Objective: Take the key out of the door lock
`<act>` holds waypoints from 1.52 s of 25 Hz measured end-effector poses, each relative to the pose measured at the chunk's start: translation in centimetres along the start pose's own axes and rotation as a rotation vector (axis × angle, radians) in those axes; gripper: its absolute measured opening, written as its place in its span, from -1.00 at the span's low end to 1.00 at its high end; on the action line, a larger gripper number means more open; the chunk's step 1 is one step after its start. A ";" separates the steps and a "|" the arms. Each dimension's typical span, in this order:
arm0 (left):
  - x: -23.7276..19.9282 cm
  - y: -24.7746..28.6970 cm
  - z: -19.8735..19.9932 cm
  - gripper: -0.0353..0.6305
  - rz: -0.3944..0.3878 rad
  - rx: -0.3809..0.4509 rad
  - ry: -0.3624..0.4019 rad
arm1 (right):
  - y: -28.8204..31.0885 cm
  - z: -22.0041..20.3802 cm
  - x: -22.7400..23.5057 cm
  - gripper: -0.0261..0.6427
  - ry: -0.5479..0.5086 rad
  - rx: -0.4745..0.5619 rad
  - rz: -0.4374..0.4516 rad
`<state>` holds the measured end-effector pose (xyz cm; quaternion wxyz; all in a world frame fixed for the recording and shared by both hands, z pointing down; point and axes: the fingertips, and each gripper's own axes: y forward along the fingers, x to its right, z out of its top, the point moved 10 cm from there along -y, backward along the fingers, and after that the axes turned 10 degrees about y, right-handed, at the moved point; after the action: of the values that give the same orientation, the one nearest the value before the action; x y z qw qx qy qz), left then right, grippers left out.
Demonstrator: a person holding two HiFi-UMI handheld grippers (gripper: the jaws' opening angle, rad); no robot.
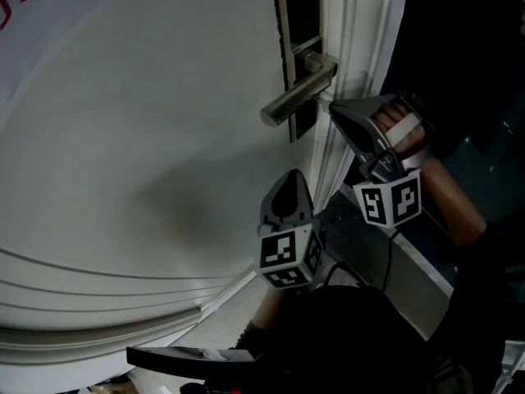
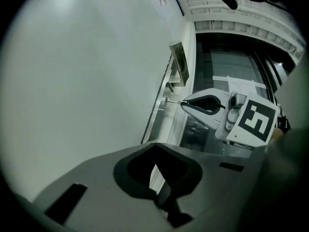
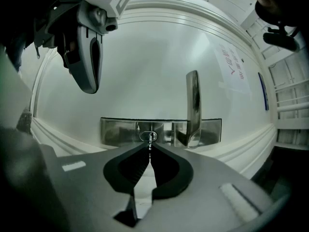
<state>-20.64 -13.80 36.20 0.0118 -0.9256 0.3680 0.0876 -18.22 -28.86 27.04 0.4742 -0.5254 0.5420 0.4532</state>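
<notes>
A thin metal key [image 3: 150, 140] sticks out of the lock cylinder [image 3: 148, 136] in the steel lock plate [image 3: 120, 130] of the white door [image 1: 148, 138]. My right gripper [image 3: 149, 148] is shut on the key's outer end. In the left gripper view the key [image 2: 174, 101] bridges the short gap between the plate and the right gripper's tip [image 2: 184, 102]. The lever handle [image 3: 192, 105] stands just to the right of the cylinder. My left gripper [image 1: 292, 173] hangs lower, clear of the door, shut with nothing in it.
The lever handle [image 1: 299, 97] juts out of the door just above my right gripper [image 1: 333, 107]. The door's moulded edge [image 1: 349, 72] lies to the right, with a dark opening beyond it. A paper notice [image 3: 231, 66] is stuck to the door.
</notes>
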 end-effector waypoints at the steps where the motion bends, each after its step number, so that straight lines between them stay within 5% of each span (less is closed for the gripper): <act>1: 0.0 0.1 0.0 -0.90 -0.002 -0.001 -0.003 | 0.0 -0.1 0.0 -0.89 -0.001 -0.001 -0.001; 38: 0.3 -0.6 0.6 -0.90 -0.014 0.009 0.002 | -2.1 0.1 -0.2 -0.89 0.065 -0.010 -0.006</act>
<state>-20.08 -13.54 35.50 0.0161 -0.9282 0.3619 0.0852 -16.10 -28.78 27.19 0.4550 -0.5438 0.5532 0.4374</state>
